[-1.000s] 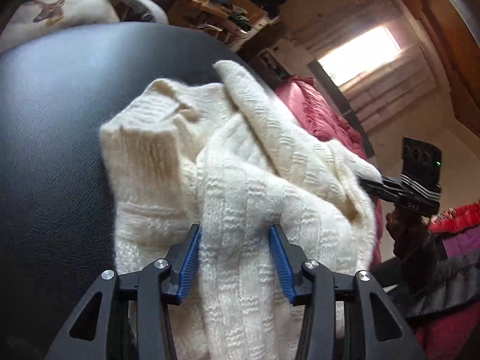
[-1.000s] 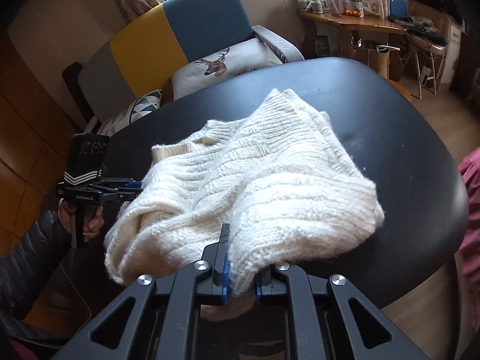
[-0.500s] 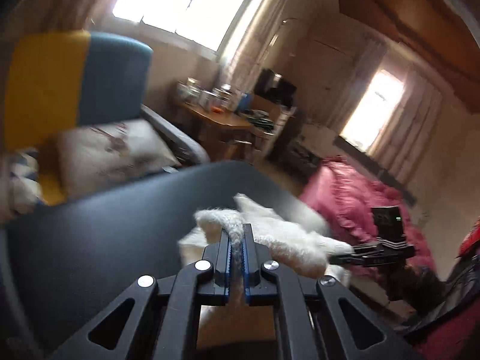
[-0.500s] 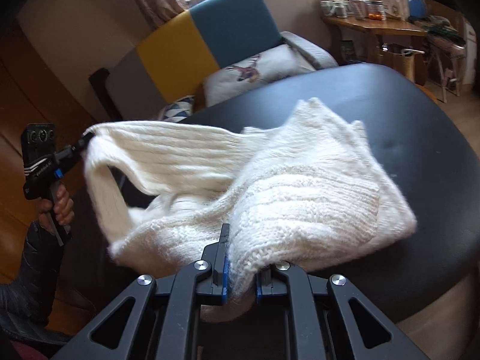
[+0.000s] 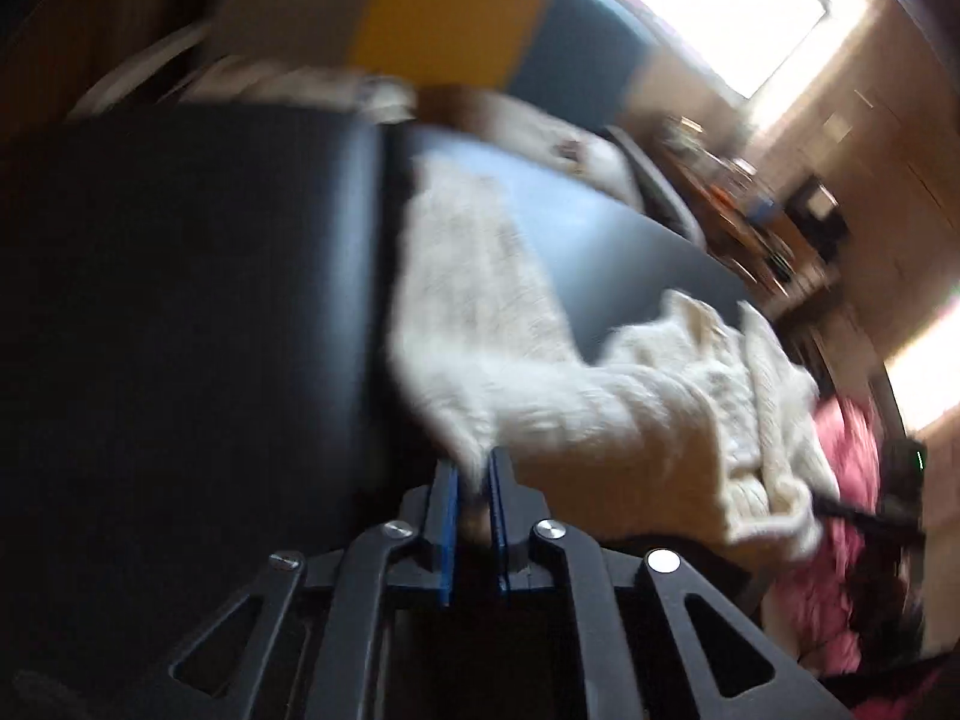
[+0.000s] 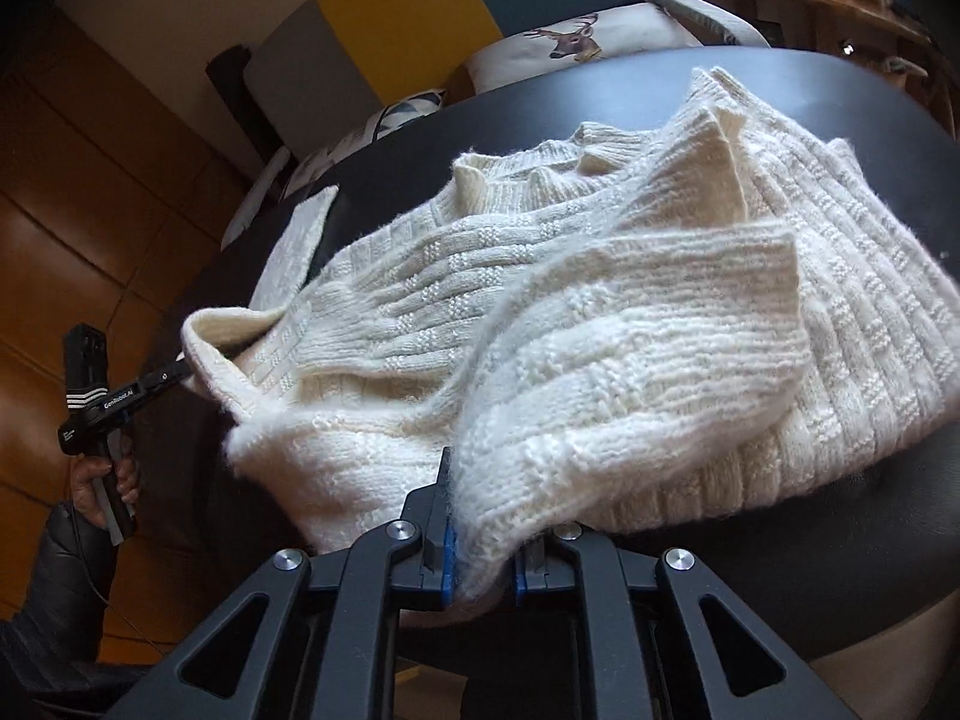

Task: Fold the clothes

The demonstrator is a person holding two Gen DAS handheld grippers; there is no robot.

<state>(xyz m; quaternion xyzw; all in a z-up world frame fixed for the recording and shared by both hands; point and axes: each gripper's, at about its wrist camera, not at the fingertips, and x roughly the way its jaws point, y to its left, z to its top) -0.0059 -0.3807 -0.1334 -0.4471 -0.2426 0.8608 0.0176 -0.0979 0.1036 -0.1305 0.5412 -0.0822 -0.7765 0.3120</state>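
The right gripper (image 6: 480, 546) pinches a ribbed edge of the cream sweater (image 6: 600, 312) between its blue pads. The left gripper (image 5: 474, 498) clamps another part of the knit at the table's near side, its jaws closed on the fabric. The sweater lies bunched across the black table (image 6: 888, 540). Beyond stands a yellow-and-blue chair (image 6: 432, 12) holding a deer cushion (image 6: 564, 42).

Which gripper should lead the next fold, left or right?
Probably left. The left gripper pinches a free sweater edge hanging off the table side, easy to carry over. The right gripper clamps the bunched near edge, better as an anchor.
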